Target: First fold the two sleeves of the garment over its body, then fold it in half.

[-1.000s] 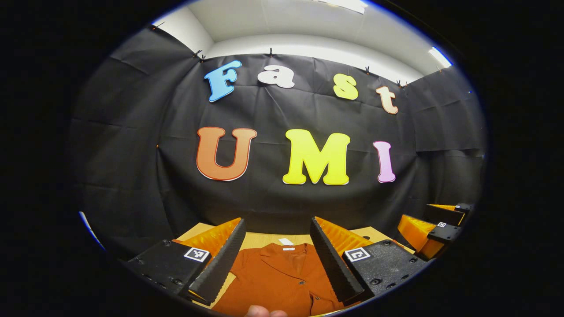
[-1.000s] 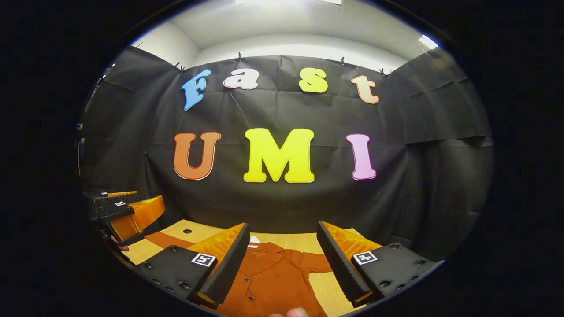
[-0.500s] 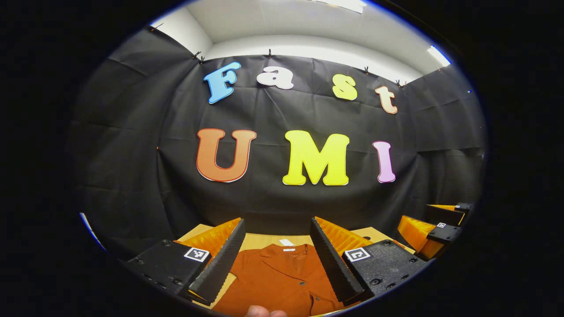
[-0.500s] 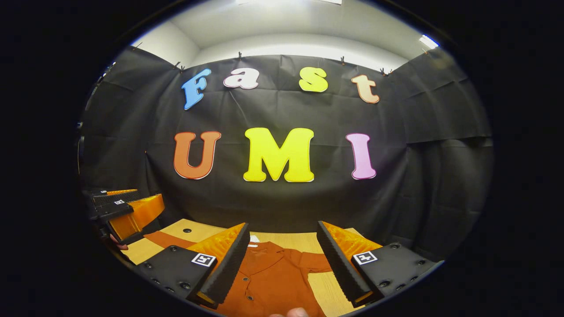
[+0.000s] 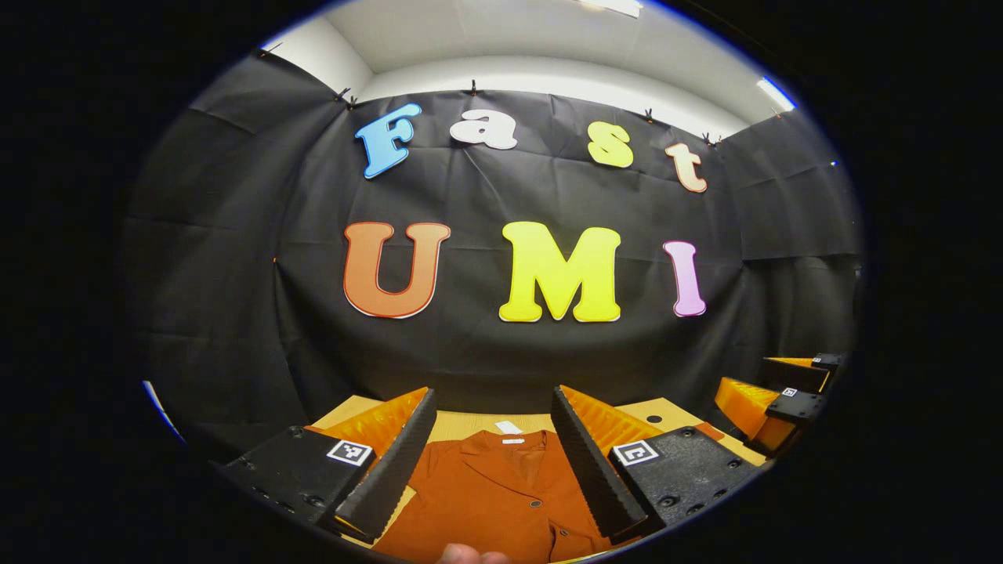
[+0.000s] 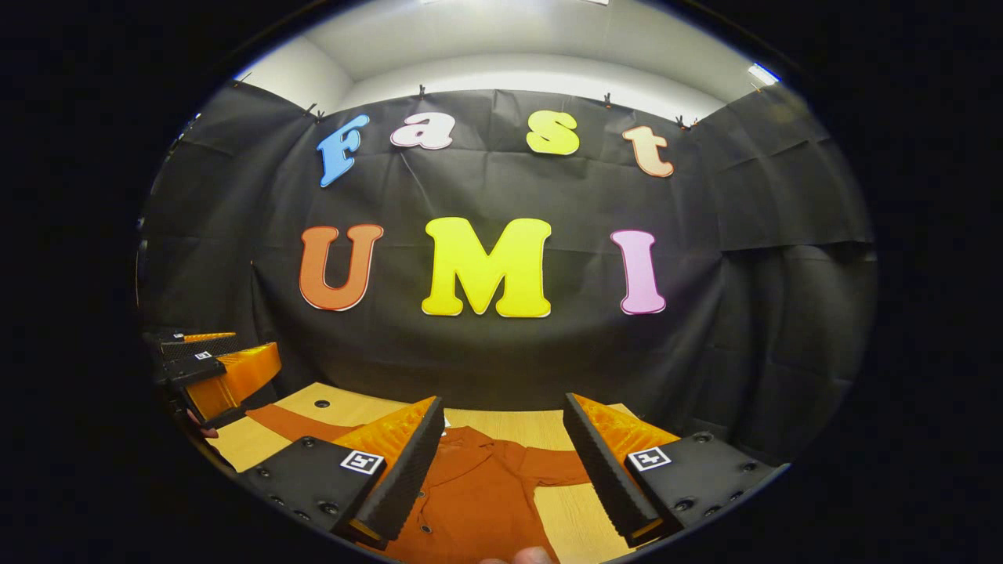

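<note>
A rust-orange button-front shirt (image 5: 494, 493) lies flat on the wooden table (image 5: 462, 427), collar toward the far wall. My left gripper (image 5: 492, 399) hovers open above it, and the collar and chest show between its fingers. In the right gripper view the shirt (image 6: 478, 493) lies below my open right gripper (image 6: 504, 403). One sleeve (image 6: 290, 423) stretches out to the left and the other sleeve (image 6: 558, 466) to the right. Neither gripper touches the cloth. Each view also shows the other gripper farther off: the right gripper (image 5: 776, 399) and the left gripper (image 6: 211, 368).
The black cloth wall stands close behind the table's far edge. A small hole (image 6: 321, 404) sits in the tabletop near the left sleeve. A person's fingertip (image 5: 470, 554) shows at the bottom edge. Bare wood (image 6: 580, 525) lies right of the shirt.
Both grippers have tipped or eased forward slightly, so a little more of the table and shirt shows. Both stay open and the shirt has not moved.
</note>
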Motion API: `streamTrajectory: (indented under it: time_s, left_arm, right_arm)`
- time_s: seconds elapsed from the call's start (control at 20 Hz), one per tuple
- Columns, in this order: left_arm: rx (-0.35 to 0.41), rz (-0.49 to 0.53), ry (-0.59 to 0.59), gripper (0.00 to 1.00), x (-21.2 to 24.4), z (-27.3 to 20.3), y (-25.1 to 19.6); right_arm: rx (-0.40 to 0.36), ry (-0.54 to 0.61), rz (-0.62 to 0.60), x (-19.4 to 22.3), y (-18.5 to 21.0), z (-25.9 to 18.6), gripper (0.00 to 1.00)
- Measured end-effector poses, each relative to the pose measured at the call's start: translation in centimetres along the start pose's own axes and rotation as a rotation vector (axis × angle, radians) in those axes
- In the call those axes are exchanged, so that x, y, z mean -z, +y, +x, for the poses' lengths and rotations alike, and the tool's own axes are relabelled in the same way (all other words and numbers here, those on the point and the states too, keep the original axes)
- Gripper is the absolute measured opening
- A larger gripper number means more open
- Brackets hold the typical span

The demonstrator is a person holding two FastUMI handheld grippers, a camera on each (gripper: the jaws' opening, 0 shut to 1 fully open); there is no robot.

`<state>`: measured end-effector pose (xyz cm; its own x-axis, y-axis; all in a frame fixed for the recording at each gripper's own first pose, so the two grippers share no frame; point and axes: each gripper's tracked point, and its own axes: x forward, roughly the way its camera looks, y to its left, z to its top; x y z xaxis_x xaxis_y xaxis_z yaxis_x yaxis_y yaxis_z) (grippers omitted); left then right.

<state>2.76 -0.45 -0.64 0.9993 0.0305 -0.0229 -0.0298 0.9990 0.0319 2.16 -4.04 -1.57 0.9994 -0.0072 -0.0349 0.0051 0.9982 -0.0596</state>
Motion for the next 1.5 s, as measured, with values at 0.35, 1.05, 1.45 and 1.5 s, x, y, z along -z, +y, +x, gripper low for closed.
streamTrajectory:
  time_s: [0.35,1.05,1.45,1.5]
  left_arm:
    - [0.047,-0.01,0.117,0.96,3.4,2.5,-6.9]
    - [0.119,0.097,0.363,0.96,10.8,9.1,-19.8]
    - [0.096,0.112,0.433,0.96,12.9,10.7,-20.9]
    - [0.096,0.119,0.423,0.96,12.5,11.0,-21.0]
  right_arm:
    - [0.037,0.066,-0.003,2.7,-11.8,5.2,0.94]
    - [0.101,0.46,0.132,26.6,-39.7,24.5,0.94]
    - [0.066,0.586,0.192,35.9,-41.7,30.1,0.95]
    - [0.067,0.596,0.193,36.4,-41.7,30.3,0.93]
